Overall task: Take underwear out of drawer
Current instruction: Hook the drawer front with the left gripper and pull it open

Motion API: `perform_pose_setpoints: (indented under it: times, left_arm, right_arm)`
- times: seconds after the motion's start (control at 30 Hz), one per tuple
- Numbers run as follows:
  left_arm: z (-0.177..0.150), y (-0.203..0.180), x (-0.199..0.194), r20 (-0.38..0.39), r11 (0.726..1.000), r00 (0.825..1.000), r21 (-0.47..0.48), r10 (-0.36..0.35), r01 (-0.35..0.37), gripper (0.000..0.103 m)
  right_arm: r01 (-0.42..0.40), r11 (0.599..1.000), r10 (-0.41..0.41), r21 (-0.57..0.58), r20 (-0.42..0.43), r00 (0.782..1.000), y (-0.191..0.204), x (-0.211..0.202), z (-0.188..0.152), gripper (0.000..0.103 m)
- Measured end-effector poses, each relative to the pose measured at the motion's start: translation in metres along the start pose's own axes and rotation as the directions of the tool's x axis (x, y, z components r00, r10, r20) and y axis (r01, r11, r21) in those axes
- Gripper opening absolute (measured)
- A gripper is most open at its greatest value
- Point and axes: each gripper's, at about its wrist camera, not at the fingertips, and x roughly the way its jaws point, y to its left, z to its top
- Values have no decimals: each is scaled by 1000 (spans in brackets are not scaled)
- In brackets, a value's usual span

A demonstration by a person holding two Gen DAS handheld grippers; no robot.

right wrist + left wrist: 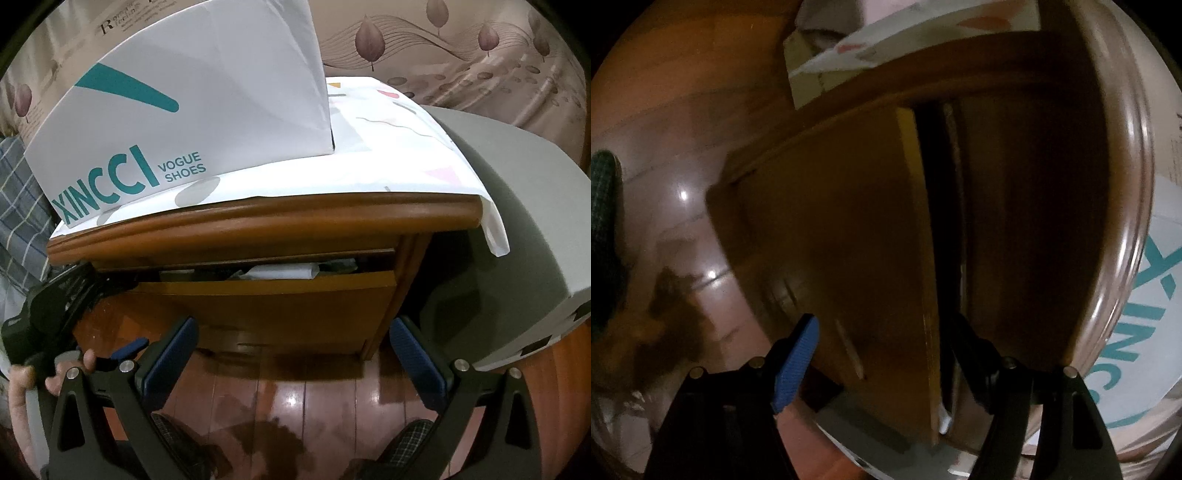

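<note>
A wooden nightstand [258,218] stands ahead with its top drawer [266,295] pulled out a little. White and dark fabric [280,272] shows in the gap; I cannot tell what is underwear. My left gripper [882,343] is open, its fingers straddling the drawer front's edge [923,258], one outside and one in the gap. It also shows in the right wrist view [70,291] at the drawer's left end. My right gripper [291,350] is open and empty, held back in front of the drawer.
A white XINCCI shoe box [177,110] sits on a patterned cloth [388,155] on the nightstand. A grey surface [517,221] lies to the right. Plaid fabric [18,206] is at the left. Glossy wooden floor [295,398] lies below.
</note>
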Motion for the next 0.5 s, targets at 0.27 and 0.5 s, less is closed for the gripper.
perform_pose_setpoints:
  times: [0.27, 0.5]
  left_arm:
    - [-8, 16, -1, 93, 999, 995, -46, 17, -13, 93]
    - [-9, 24, 0, 108, 993, 993, -98, -51, 62, 97]
  right_arm:
    - [-10, 1000, 10, -5, -7, 1000, 2, 0, 1, 103]
    - [-10, 1000, 11, 6, -14, 1000, 0, 2, 1, 103]
